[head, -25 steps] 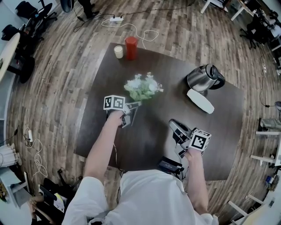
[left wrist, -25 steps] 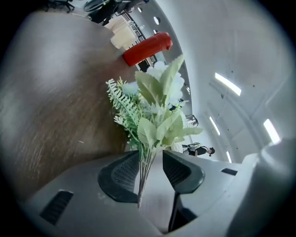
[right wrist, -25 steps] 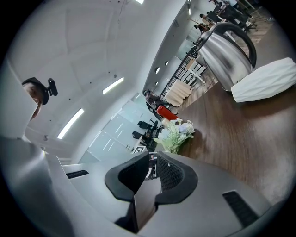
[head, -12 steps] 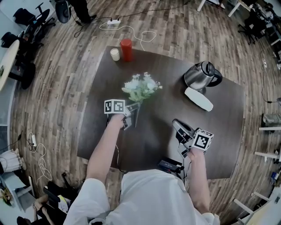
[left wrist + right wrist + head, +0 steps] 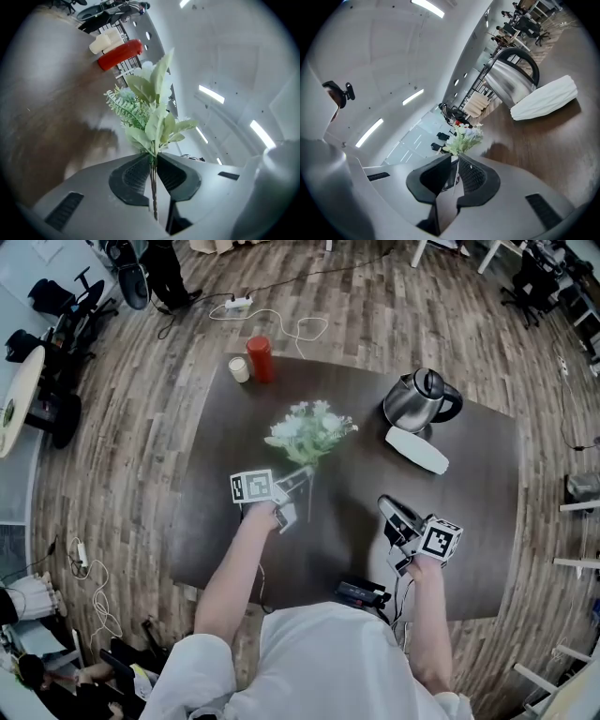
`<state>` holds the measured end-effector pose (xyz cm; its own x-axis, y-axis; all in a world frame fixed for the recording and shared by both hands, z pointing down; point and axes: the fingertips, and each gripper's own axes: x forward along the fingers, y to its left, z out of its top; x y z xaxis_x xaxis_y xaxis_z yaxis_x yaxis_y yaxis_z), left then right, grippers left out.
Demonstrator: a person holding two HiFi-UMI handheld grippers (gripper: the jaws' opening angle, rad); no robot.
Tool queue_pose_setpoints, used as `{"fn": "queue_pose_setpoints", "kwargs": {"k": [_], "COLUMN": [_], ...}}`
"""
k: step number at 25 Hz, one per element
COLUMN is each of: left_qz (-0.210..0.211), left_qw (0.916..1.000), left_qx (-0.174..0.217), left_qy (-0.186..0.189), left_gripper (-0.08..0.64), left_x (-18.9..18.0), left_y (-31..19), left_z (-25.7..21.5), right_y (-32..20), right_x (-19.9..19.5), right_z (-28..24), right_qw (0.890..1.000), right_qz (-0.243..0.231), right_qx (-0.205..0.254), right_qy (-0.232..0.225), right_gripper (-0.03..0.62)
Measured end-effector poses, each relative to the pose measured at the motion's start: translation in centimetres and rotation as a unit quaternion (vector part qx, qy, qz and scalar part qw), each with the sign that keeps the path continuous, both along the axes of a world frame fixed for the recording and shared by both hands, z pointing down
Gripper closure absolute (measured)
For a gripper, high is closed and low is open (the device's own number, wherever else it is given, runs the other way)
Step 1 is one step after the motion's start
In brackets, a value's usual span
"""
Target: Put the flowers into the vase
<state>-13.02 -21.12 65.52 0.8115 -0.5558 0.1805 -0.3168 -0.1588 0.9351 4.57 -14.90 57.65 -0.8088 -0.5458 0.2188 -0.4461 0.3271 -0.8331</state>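
**Flowers gripped in left tool, vase lying flat**

Flowers (image 5: 311, 430) were held by the stems in the left tool (image 5: 296, 486). Its jaws had just been closing on them, and the pads pressed on the thin stems low down. The heads stuck out ahead over the mid surface (image 5: 469, 521), apparently lifted clear of it. Right tool (image 5: 388, 510) was closed w/ nothing in it, near the front edge, well apart from the bunch.

Risks, as judged:
- The white ribbed piece, prob. the vase (image 5: 417, 450), lay on its side just beside the kettle (image 5: 417, 401), so nothing could go in till it stood up. Right tool would need to open first. A round body likely rolls or skids if nudged, maybe into the kettle.
- The stems were thin and the bunch top-heavy. It could pivot or slip betw. the pads on a quick swing, esp. w/ the grip so near the stem ends.
- The leaves spread wide and the vase mouth couldn't be made out. They may snag at the rim and tip the vase if it's not steadied.

Writing: none readable. The marker cubes (image 5: 255, 487) bore b/w square codes only, no letters. The red cylinder (image 5: 260, 358) and cream cup (image 5: 240, 369) at the far corner showed no legible label, and the kettle no visible brand.
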Motion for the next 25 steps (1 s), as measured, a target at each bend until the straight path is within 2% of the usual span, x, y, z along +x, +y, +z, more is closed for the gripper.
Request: {"fn": "queue_pose_setpoints", "kwargs": {"k": [8, 12, 17, 22, 25], "left_qz": [-0.015, -0.018, -0.017, -0.036, -0.048], "left_qw": [0.9977, 0.9950, 0.9949, 0.9909, 0.9884], "left_qx": [0.041, 0.036, 0.053, 0.034, 0.042], "left_qy": [0.052, 0.092, 0.085, 0.125, 0.137], "left_gripper": [0.512, 0.512, 0.512, 0.512, 0.512], "left_x": [5.0, 8.4, 11.9, 14.7, 15.8], "left_y": [-0.6, -0.7, -1.5, -1.9, -2.3], "left_z": [-4.5, -6.2, -7.0, -7.3, -7.5], "right_y": [0.3, 0.3, -0.9, -2.5, -3.2], "right_x": [3.2, 5.9, 9.3, 12.3, 14.3], "right_z": [-0.2, 0.2, 0.3, 0.8, 1.8], "right_qw": [1.000, 0.999, 0.999, 0.998, 0.998], "right_qz": [0.018, 0.031, 0.046, 0.048, 0.048], "right_qx": [0.012, 0.010, 0.011, 0.025, 0.015], "right_qy": [-0.007, 0.003, 0.005, 0.018, 0.036], "right_gripper": [0.568, 0.568, 0.568, 0.566, 0.566]}}
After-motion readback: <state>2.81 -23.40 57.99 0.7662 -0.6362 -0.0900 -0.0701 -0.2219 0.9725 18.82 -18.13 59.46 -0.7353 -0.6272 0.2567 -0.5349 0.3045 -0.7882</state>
